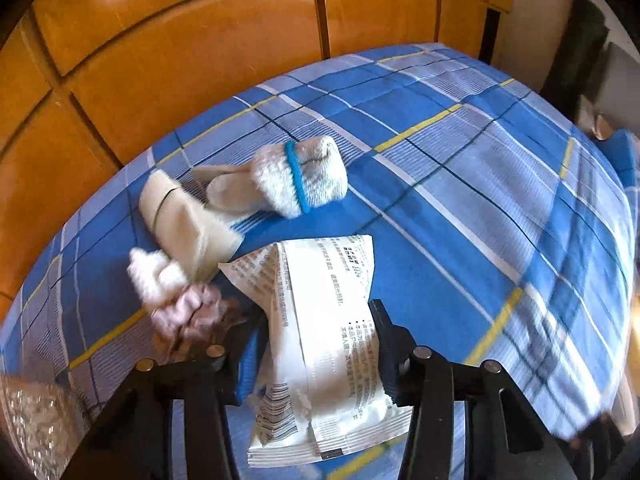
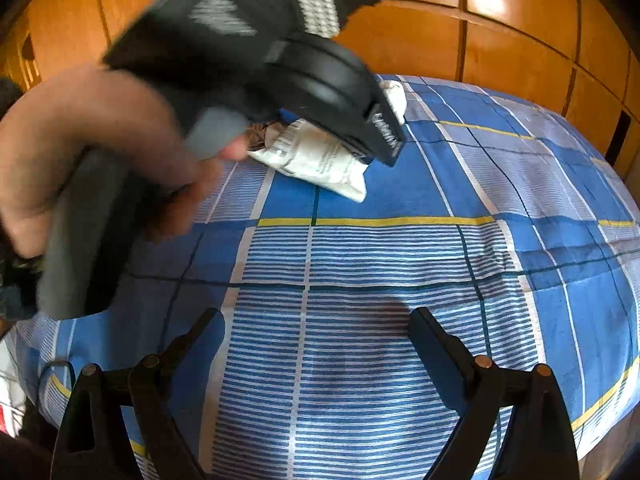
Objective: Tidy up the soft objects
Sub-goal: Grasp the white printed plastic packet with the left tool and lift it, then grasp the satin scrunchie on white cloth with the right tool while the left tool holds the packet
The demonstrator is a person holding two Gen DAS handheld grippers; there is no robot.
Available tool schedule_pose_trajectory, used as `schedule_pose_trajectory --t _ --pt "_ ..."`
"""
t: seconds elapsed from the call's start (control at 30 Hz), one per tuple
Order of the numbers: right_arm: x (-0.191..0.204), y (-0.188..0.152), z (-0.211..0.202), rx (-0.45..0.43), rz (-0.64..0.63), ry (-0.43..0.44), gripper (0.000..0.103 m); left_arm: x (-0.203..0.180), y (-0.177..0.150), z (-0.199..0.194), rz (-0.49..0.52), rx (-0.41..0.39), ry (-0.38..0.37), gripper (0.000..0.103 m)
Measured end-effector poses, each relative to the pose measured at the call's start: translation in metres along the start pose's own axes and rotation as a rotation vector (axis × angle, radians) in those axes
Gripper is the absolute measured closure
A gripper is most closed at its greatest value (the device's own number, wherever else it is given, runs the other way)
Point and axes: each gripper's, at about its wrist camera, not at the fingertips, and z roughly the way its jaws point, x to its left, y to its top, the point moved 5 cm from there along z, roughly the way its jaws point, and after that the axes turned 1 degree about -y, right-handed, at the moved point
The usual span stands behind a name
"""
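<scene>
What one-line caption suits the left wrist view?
Left hand-held gripper straddles a white printed packet on a blue plaid sheet.

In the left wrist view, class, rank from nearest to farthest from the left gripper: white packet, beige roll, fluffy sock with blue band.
1. White packet: between the left gripper jaws.
2. Beige roll: up-left on the bedsheet.
3. Fluffy sock with blue band: farthest, beyond the roll.
</scene>
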Motion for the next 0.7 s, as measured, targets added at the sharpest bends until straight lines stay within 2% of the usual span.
schedule_pose_trajectory --t 0.13,0.23,0.47,0.57,0.6,0.7 --pt "0.001 -0.002 0.0 0.005 -0.038 0.003 0.007 0.001 -0.028 -0.031 0.039 -0.057 -0.027 0.054" --pt "0.002 -0.005 -0.002 0.022 -0.068 0.017 0.007 0.003 -0.051 -0.051 0.03 -0.077 -0.023 0.054" --pt "0.001 -0.014 -0.01 0.083 -0.139 0.034 0.009 0.013 -0.114 -0.085 -0.004 -0.076 -0.016 0.054" --pt "-0.004 -0.016 -0.016 0.109 -0.145 0.038 0.021 0.021 -0.142 -0.088 -0.033 -0.061 -0.001 0.054" --pt "-0.008 -0.014 -0.017 0.122 -0.143 0.037 0.028 0.024 -0.149 -0.089 -0.046 -0.06 0.001 0.053" --pt "-0.02 -0.002 -0.018 0.143 -0.12 0.027 0.045 0.041 -0.168 -0.095 -0.137 -0.104 -0.014 0.053"
